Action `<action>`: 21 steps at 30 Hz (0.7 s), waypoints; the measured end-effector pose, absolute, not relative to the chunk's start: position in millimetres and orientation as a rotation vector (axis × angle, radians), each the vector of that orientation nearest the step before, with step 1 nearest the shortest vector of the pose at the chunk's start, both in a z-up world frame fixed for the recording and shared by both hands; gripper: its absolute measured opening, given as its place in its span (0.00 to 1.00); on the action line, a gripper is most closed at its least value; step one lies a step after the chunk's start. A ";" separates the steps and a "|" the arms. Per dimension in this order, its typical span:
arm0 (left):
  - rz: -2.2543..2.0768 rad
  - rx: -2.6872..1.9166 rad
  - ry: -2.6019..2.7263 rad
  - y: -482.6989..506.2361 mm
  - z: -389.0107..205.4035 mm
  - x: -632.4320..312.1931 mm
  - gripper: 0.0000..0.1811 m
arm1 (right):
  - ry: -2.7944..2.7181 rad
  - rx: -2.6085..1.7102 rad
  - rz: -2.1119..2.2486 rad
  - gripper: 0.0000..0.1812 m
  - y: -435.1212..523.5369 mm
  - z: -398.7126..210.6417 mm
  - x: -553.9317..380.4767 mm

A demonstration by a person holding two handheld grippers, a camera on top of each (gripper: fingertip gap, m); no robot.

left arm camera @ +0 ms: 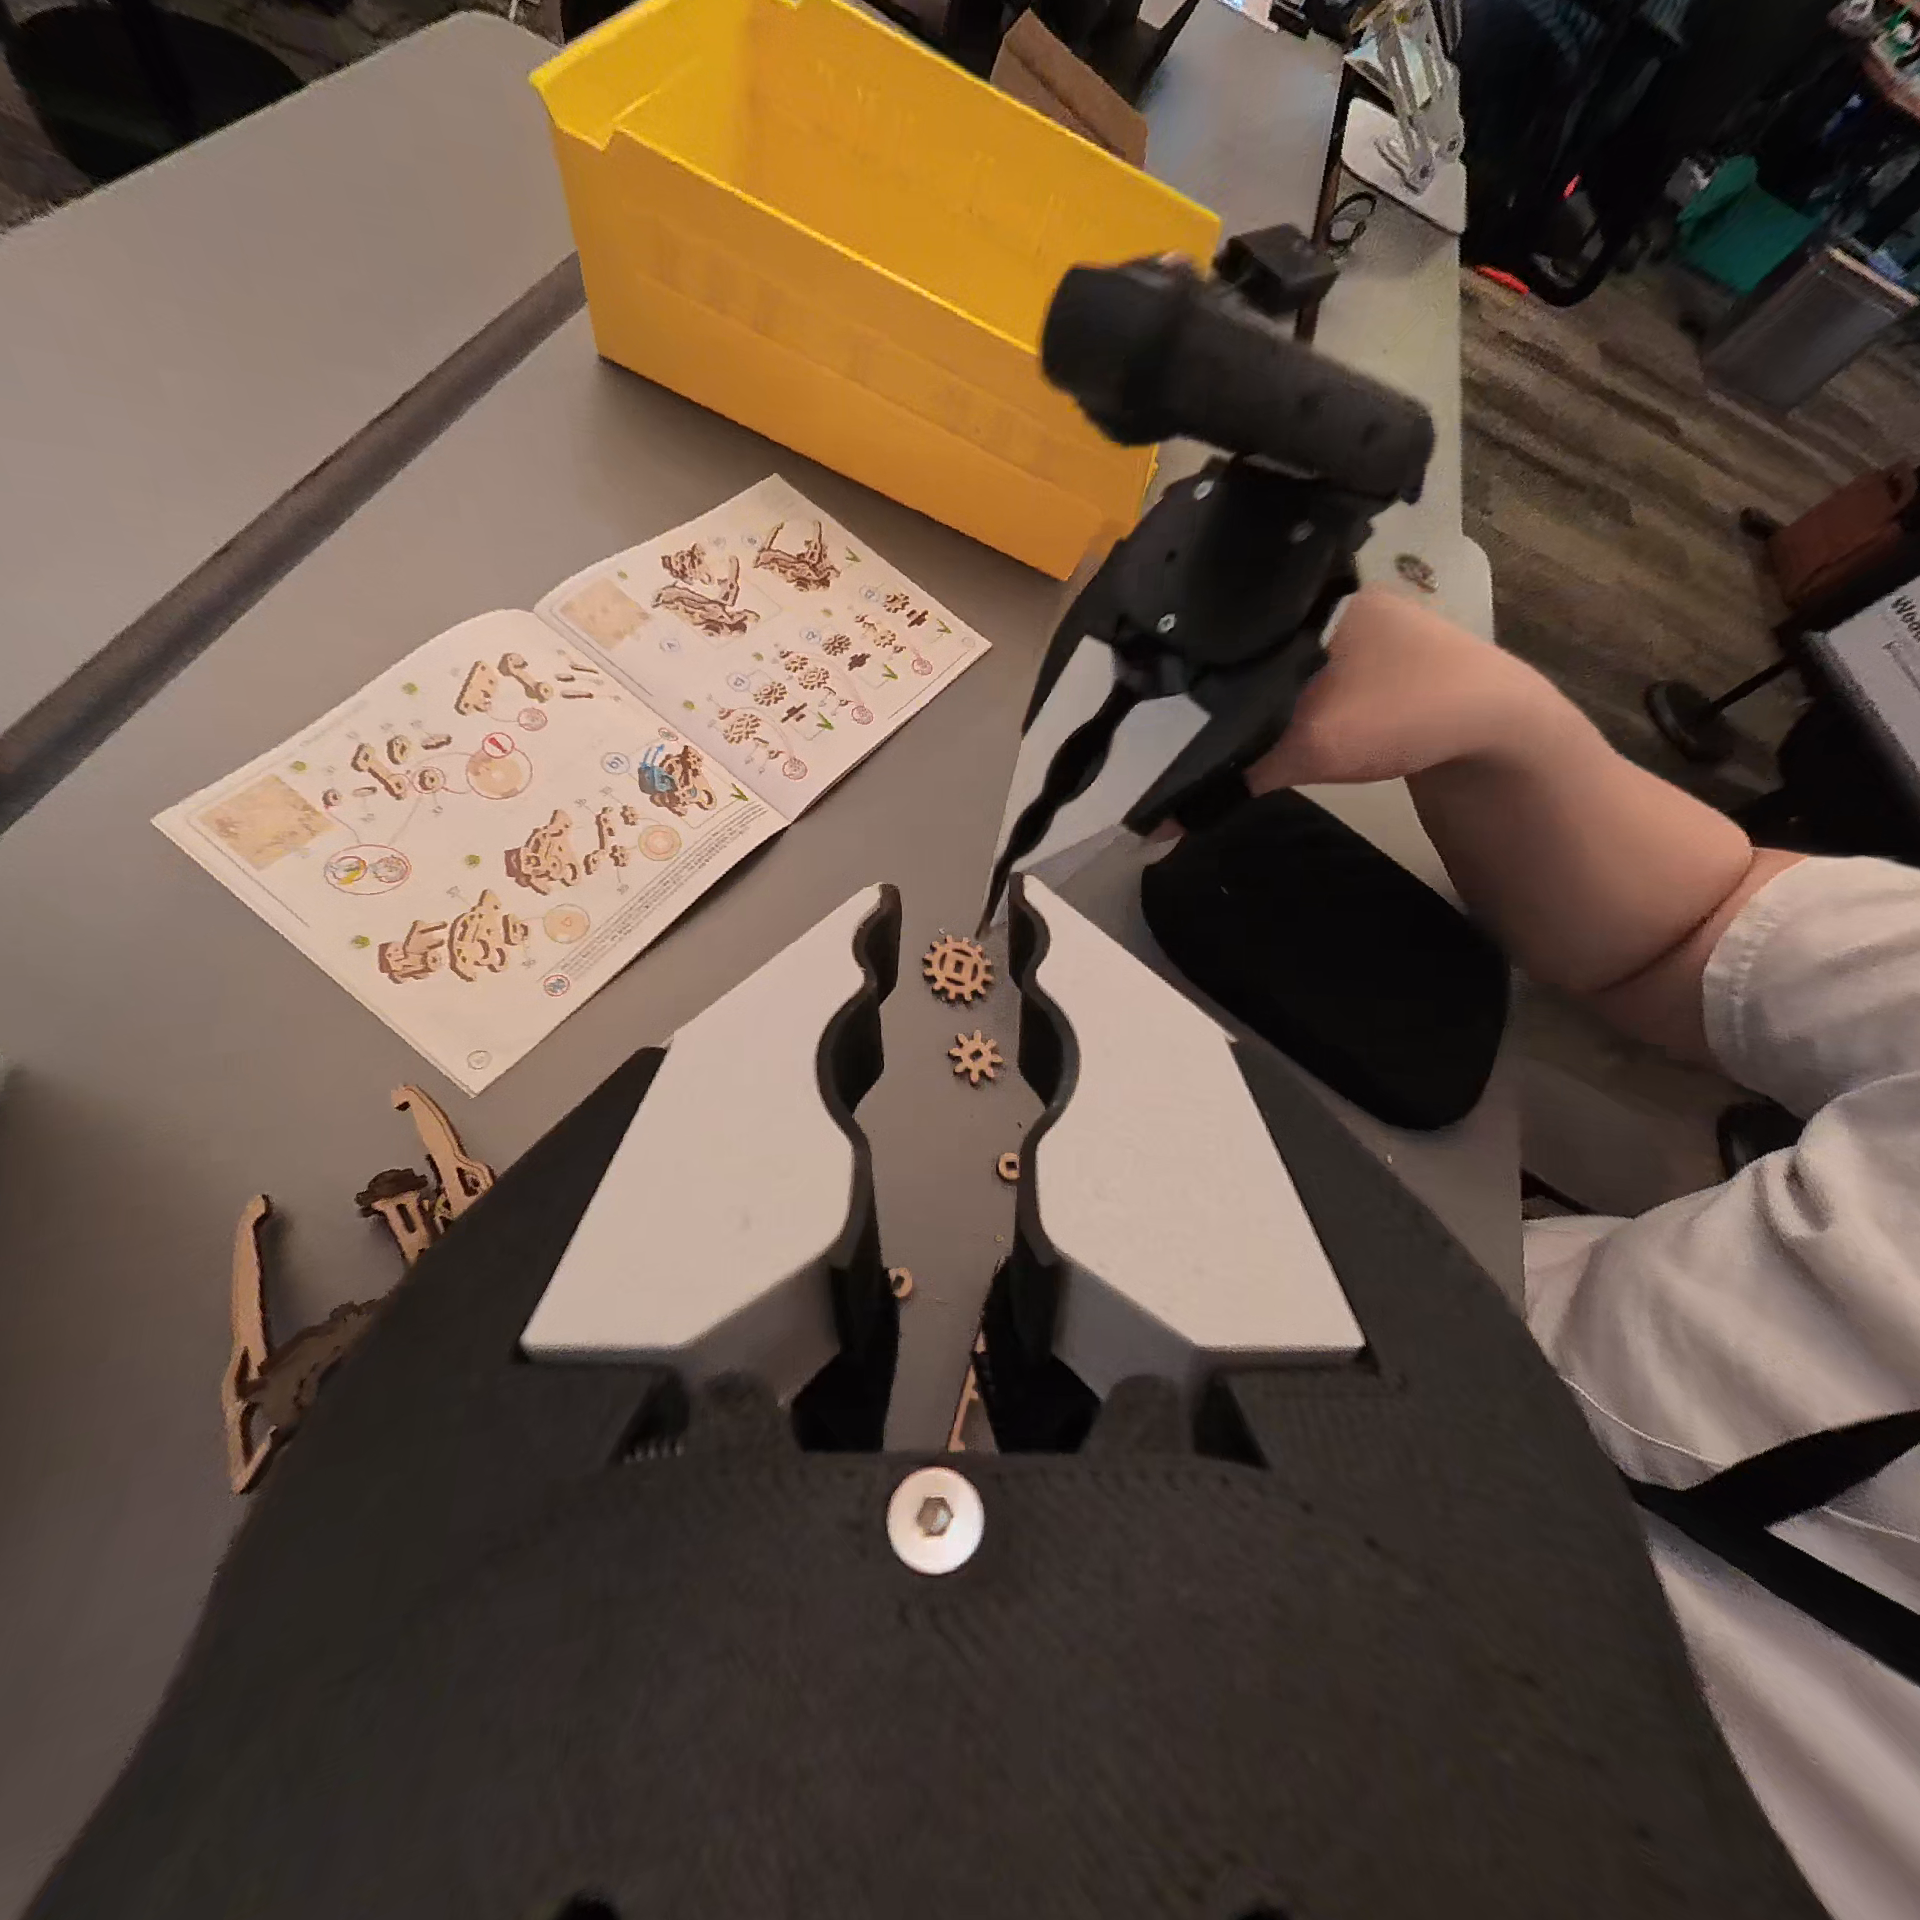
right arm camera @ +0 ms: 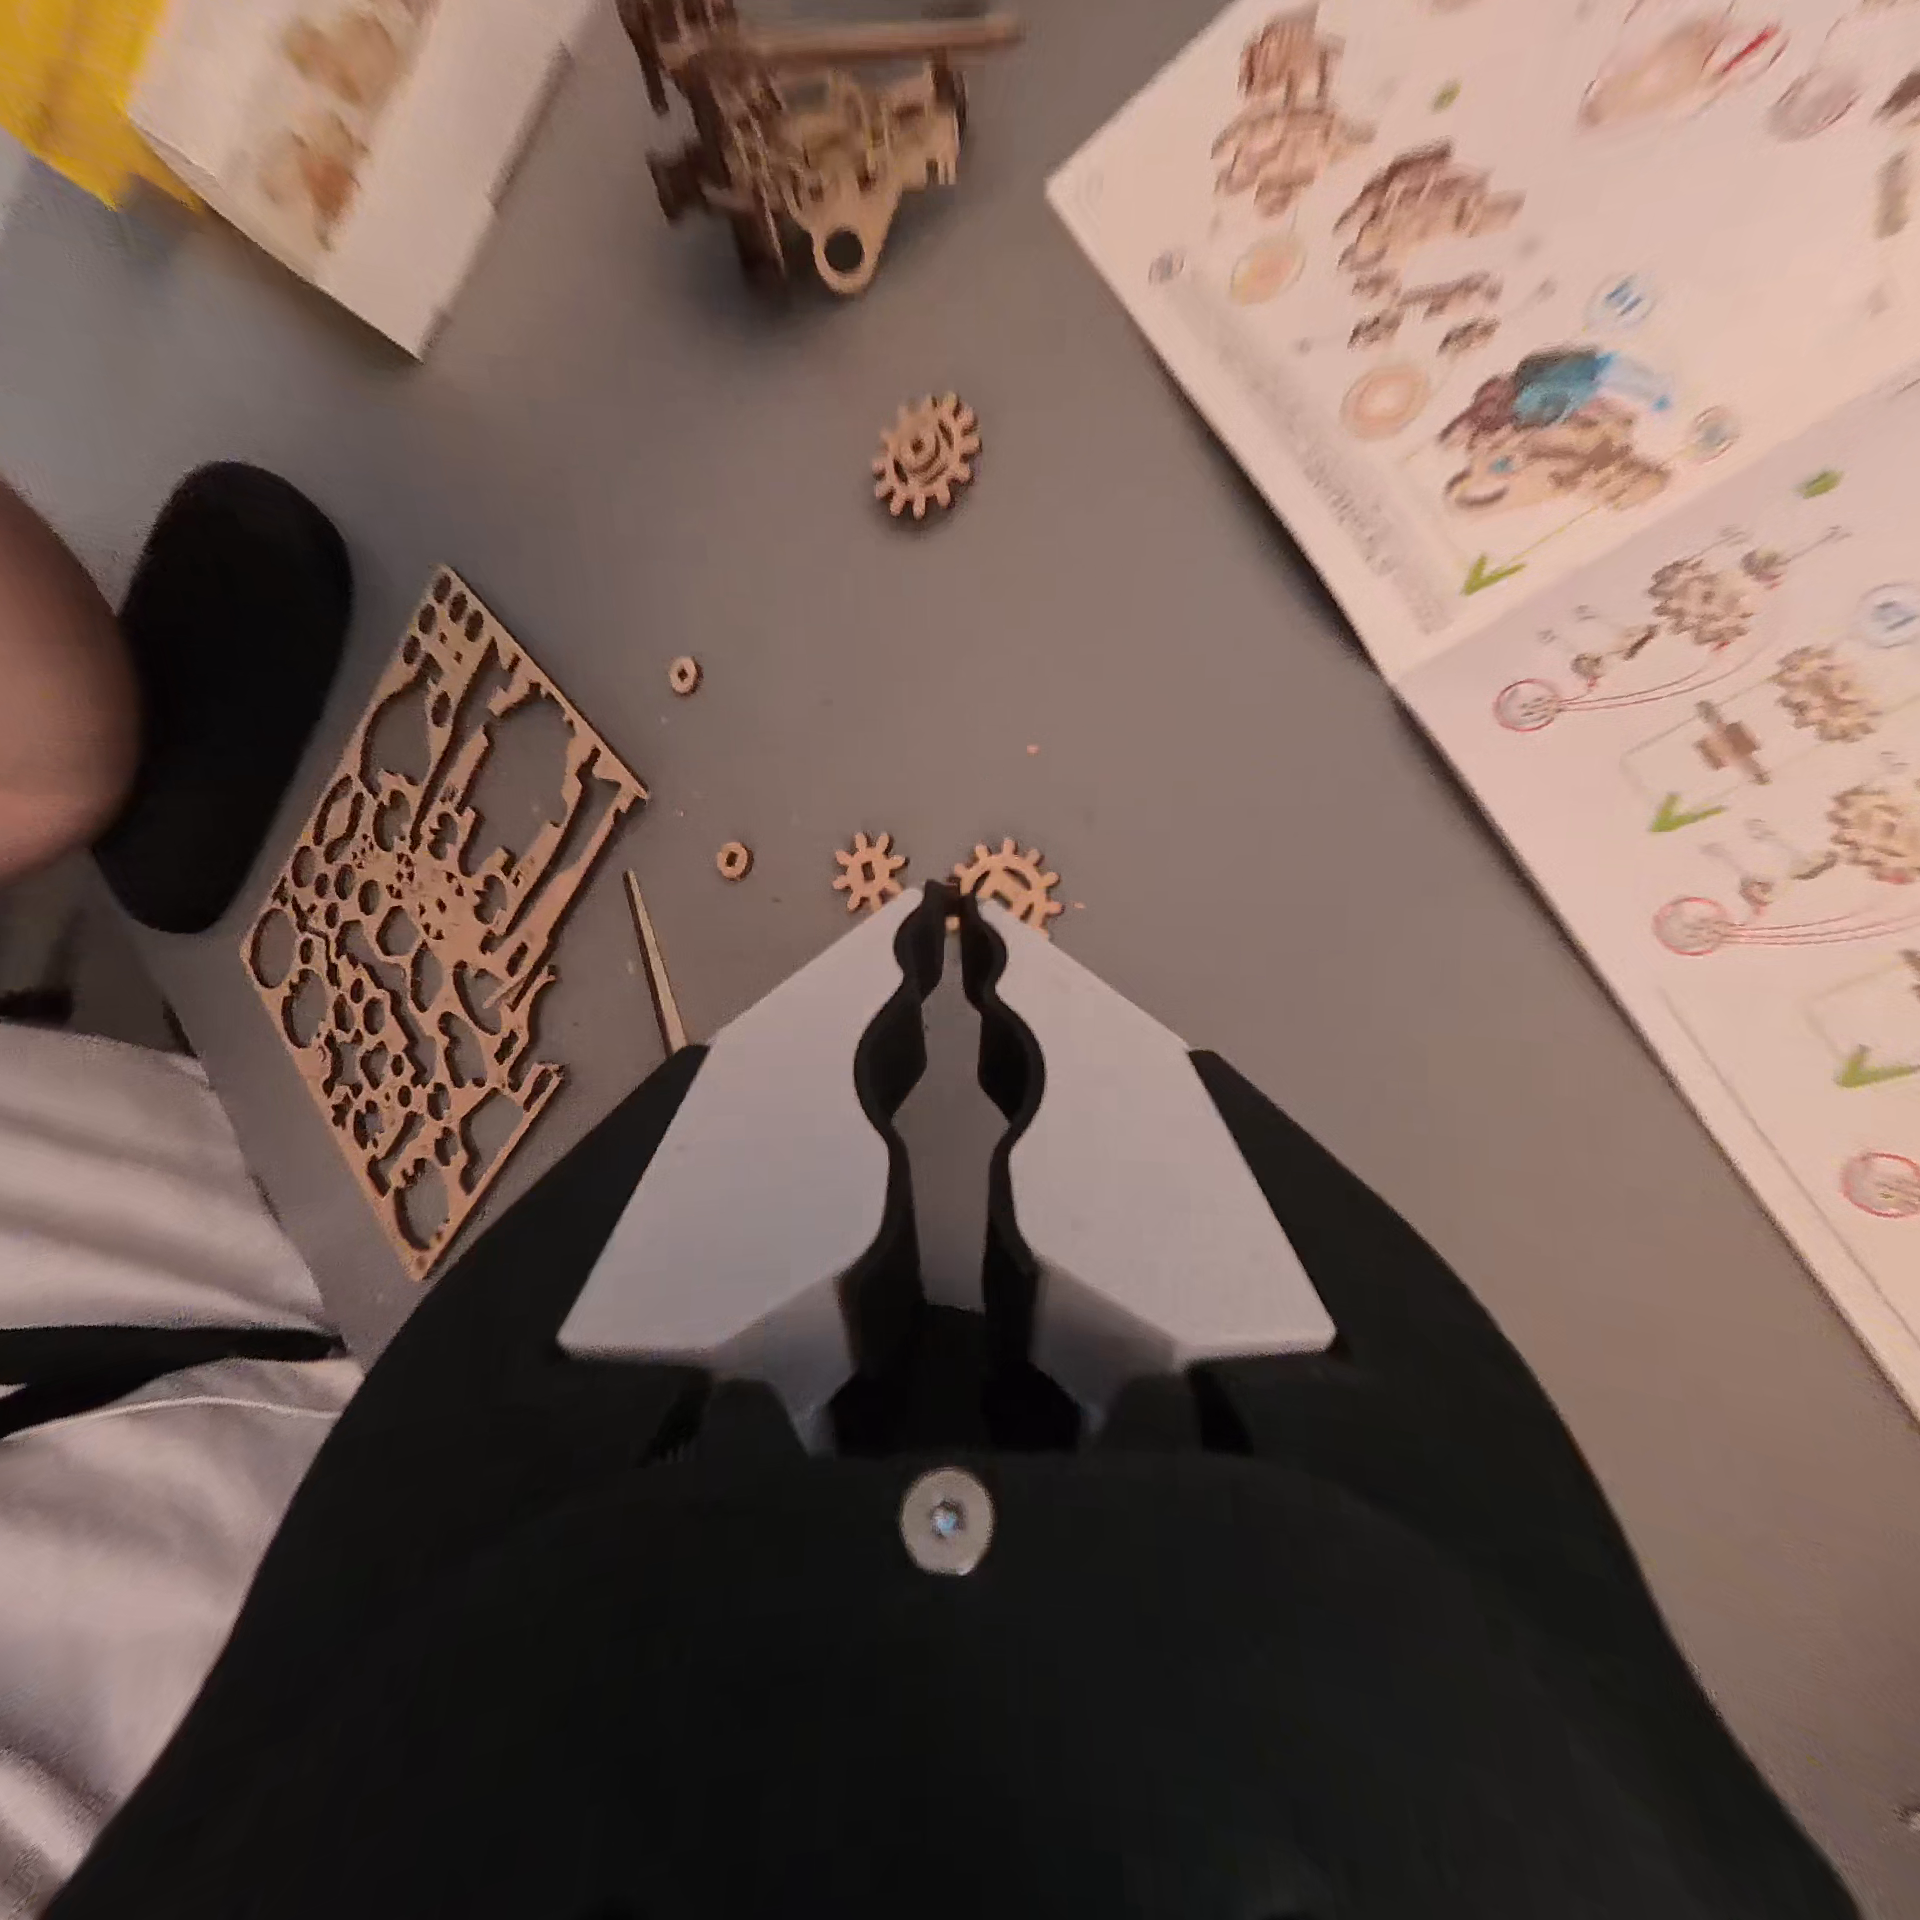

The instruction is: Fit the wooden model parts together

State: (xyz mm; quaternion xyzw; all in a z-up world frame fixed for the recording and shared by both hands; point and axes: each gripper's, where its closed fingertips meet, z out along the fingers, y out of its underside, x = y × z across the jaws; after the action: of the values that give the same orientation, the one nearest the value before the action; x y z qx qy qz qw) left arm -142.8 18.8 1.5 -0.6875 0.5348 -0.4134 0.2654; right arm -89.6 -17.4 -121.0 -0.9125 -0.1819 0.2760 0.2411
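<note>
The right hand-held gripper [right arm camera: 943, 906], jaws nearly clenched, noses at the larger gear [right arm camera: 1010, 883] beside the instruction booklet [right arm camera: 1558, 520]; the left hand-held gripper [left arm camera: 954, 914] hovers released. Picking-up step; next needs a firm rim pinch.

Your bare grey table [right arm camera: 1195, 727] between punched sheet [right arm camera: 426, 935] and open booklet [right arm camera: 1558, 623], gears [right arm camera: 925, 455] and washers [right arm camera: 683, 676] scattered mid-lane, yellow bin [left arm camera: 852, 260] blocking far side.

The wooden pieces [left arm camera: 312, 1340] at the left are partly hidden behind the left hand-held gripper [left arm camera: 956, 914]. The assembled model [right arm camera: 810, 135] is blurred and cut off by the top edge, as is the booklet [right arm camera: 1558, 416] at the right.
</note>
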 end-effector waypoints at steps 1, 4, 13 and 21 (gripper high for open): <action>-1.103 -1.848 1.453 16.4 3.6 -143.4 0.10 | -0.488 -2.534 0.754 0.00 -18.1 -125.7 -91.6; -1.092 -1.820 1.492 9.0 7.4 -143.8 0.11 | -0.696 -2.524 0.655 0.00 -17.9 -129.5 -98.7; -1.095 -1.783 1.476 7.4 19.8 -146.7 0.11 | -1.370 -2.321 0.301 0.00 -17.2 -135.6 -97.5; -1.098 -1.790 1.482 7.4 17.5 -145.7 0.11 | -1.538 -2.306 0.235 0.00 -21.0 -146.0 -95.0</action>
State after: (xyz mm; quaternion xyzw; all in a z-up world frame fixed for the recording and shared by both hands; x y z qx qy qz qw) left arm -145.7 7.4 17.5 -0.6682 0.5531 -0.4098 0.2820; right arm -95.0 -21.0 -146.0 -0.8156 -0.5440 0.0830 0.1789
